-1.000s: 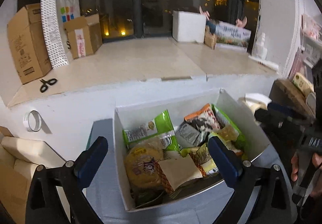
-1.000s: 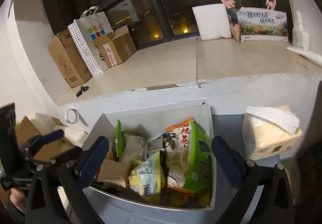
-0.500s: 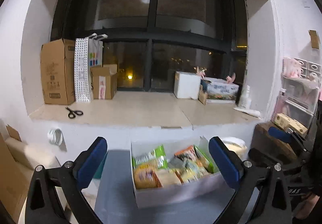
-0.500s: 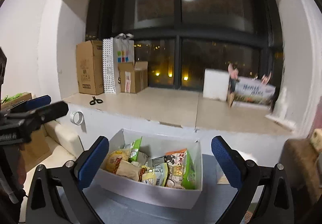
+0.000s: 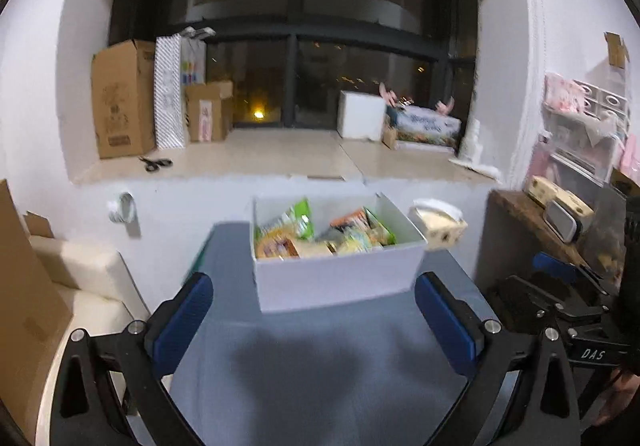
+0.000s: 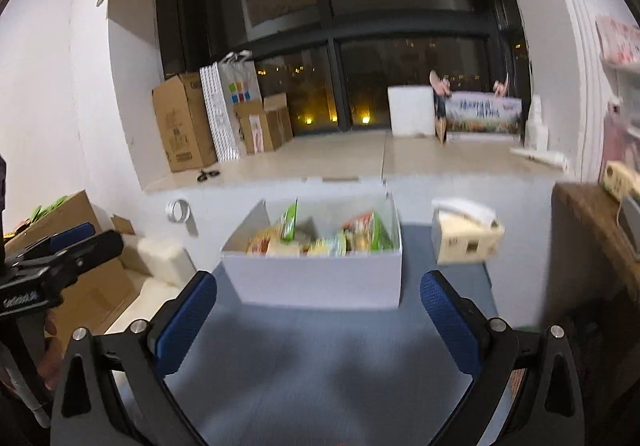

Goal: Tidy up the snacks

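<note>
Looking at both wrist views, we find the pictures blurred, so the print on the snack packets cannot be read and we cannot count them. They fill the white box, which hides their lower parts; we make out green, orange and yellow wrappers. The box stands on the blue-grey desk, at 12 o'clock from each camera. At 2 o'clock from the box sits a tissue pack, near it but apart.

Our left hand-held gripper has its blue fingers wide apart and holds nothing. Our right hand-held gripper is also spread wide and holds nothing. Neither touches the box. In the left view the other tool is cut off by the frame at 4 o'clock.
</note>
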### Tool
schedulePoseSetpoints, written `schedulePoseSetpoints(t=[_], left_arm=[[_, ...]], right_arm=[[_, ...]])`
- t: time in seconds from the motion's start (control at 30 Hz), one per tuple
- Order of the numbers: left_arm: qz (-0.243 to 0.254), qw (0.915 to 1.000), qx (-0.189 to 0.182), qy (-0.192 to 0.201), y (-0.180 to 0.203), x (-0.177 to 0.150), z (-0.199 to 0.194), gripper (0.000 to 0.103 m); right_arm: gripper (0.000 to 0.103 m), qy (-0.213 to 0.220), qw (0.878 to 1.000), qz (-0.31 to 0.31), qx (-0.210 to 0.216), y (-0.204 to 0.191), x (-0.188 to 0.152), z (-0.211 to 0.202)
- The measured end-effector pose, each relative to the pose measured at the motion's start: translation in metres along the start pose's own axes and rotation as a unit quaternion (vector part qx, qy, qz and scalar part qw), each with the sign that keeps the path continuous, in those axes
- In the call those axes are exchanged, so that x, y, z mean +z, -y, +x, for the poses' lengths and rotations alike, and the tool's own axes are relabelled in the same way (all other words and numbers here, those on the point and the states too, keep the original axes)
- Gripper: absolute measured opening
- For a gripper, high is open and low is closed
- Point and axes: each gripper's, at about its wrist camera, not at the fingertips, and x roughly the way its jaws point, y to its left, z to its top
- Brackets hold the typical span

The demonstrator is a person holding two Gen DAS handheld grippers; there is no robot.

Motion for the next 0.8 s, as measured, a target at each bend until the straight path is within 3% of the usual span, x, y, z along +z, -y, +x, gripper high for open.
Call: schedulePoseSetpoints(t=[0.13,0.27,0.37,0.8], left_arm=[[0.020,0.9997,0.014,-0.005,0.008,-0.008,-0.002,0.103],[0.006,0.9998,-0.003,-0.021,0.006,-0.010,0.002,0.103],[0.008,0.9997,0.008,-0.021,0.006,-0.010,0.002,0.103],[0.004,0.9997,-0.005,-0.025,0.006,-0.009,0.001,0.103]], right_arm=[[0.103,-0.005,1.000,-0.010,0.009,-0.007,-0.012,-0.009],[0.103,0.006,0.999,-0.032,0.018,-0.019,-0.010,-0.017],[0.103,0.003,0.999,-0.037,0.019,-0.022,-0.009,-0.017],[0.103,-0.010,0.999,-0.033,0.020,-0.021,-0.011,-0.016]])
